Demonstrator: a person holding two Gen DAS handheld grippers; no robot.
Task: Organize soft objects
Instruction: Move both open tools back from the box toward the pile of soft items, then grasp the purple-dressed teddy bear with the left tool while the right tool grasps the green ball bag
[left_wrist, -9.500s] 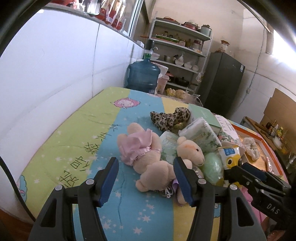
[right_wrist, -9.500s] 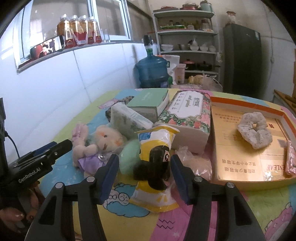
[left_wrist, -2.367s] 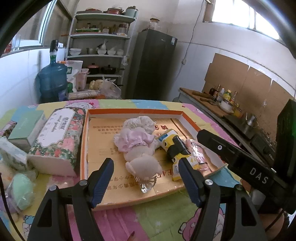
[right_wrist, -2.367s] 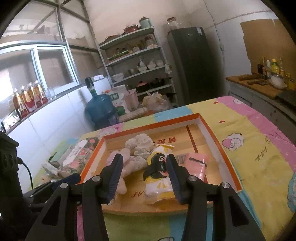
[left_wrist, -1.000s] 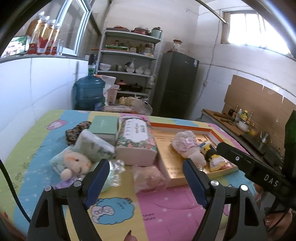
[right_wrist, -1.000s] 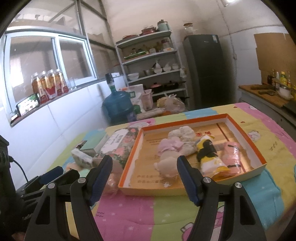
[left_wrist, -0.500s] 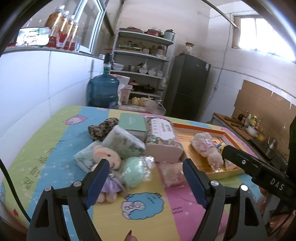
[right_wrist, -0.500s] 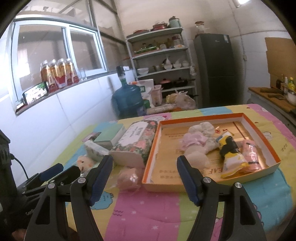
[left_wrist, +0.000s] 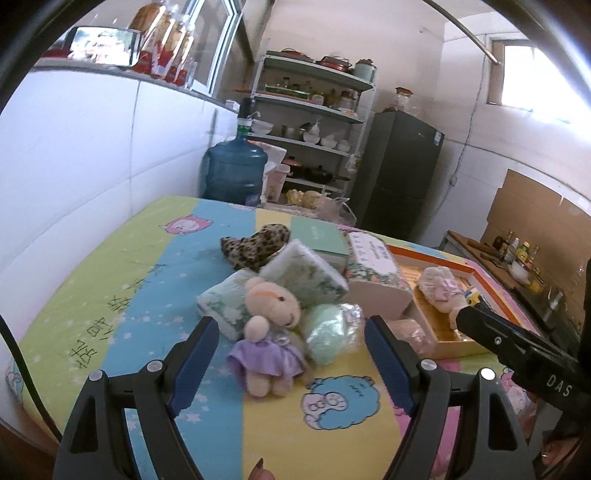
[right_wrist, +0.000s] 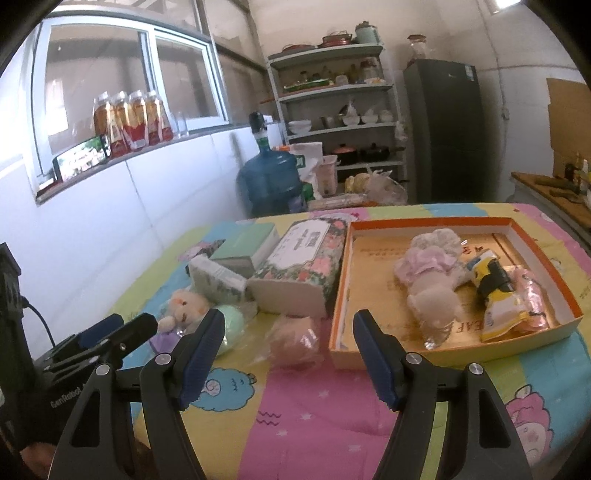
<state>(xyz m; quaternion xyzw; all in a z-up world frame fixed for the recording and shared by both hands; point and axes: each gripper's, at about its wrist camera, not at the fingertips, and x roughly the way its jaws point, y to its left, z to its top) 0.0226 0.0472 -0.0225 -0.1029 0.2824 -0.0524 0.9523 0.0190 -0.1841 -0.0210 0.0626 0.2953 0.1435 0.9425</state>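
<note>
A plush bear in a purple dress (left_wrist: 271, 332) lies on the bed sheet, right in front of my open, empty left gripper (left_wrist: 291, 354); it also shows in the right wrist view (right_wrist: 181, 310). Beside it lie a green wrapped ball (left_wrist: 327, 332) and a pink wrapped ball (right_wrist: 293, 339). The orange-rimmed cardboard tray (right_wrist: 338, 295) holds a plush in a pink dress (right_wrist: 428, 280), a yellow pouch (right_wrist: 496, 295) and a pink packet (right_wrist: 532, 299). My right gripper (right_wrist: 288, 354) is open and empty, above the pink ball near the tray's left corner.
A floral tissue box (right_wrist: 303, 266), a green box (right_wrist: 247, 245), soft tissue packs (left_wrist: 303, 275) and a leopard-print piece (left_wrist: 255, 245) crowd the middle of the bed. A white wall runs along the left. A blue water jug (left_wrist: 234, 171), shelves and a dark fridge (left_wrist: 400, 173) stand behind.
My left gripper has swung left and closer to the purple-dress bear, which now sits between its fingers' line. My right gripper has drawn back slightly. Both stay open.
</note>
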